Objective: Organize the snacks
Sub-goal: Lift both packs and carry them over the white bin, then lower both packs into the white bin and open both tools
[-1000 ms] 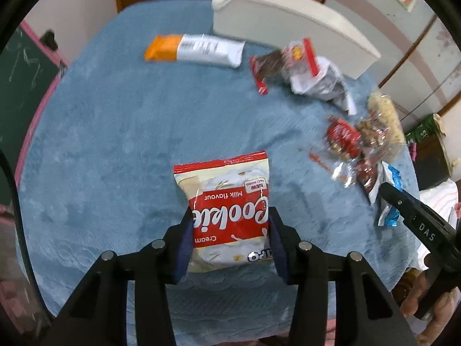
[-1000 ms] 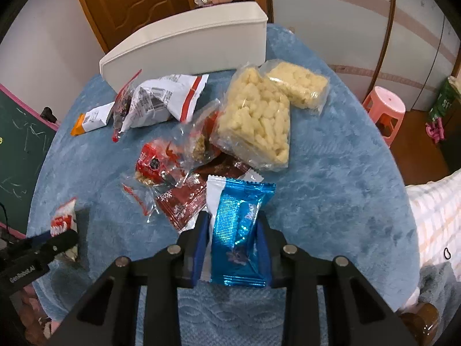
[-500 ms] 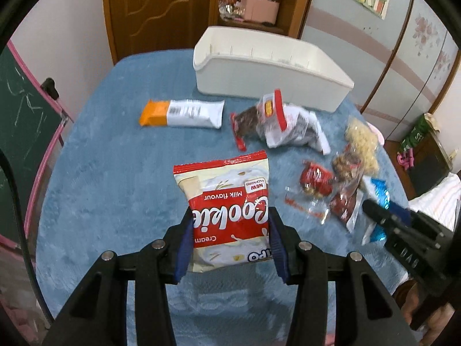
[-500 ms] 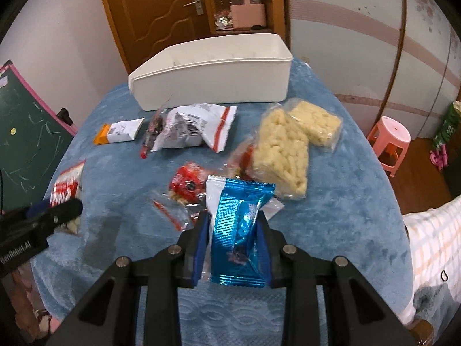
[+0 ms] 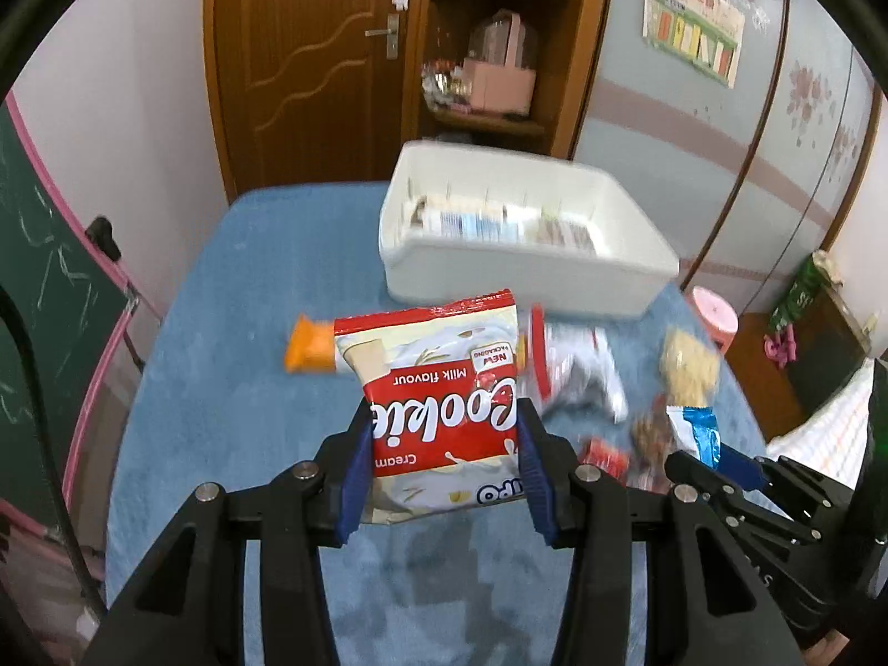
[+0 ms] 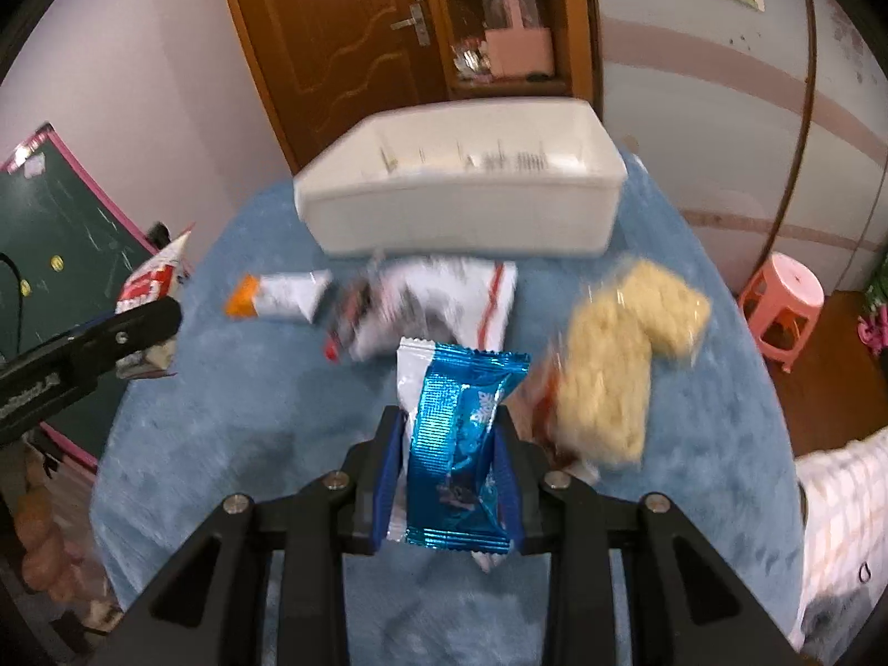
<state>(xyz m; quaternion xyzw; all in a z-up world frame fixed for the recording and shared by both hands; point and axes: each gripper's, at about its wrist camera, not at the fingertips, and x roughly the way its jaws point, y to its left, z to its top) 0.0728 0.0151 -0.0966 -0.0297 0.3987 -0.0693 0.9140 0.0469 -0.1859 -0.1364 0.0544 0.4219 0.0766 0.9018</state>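
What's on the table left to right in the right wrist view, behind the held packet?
Left gripper with cookie packet → orange-ended bar → white and red bag → puffed snack bags.

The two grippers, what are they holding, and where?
Left gripper pinches the cookie bag by its lower sides. Right gripper pinches the blue wrapper by its lower sides.

We note both tools alike: left gripper [image 5: 444,460] and right gripper [image 6: 448,477] in matte black angular links, silver round screws at the joints, ribbed blue pads [image 5: 355,472] lining the fingers
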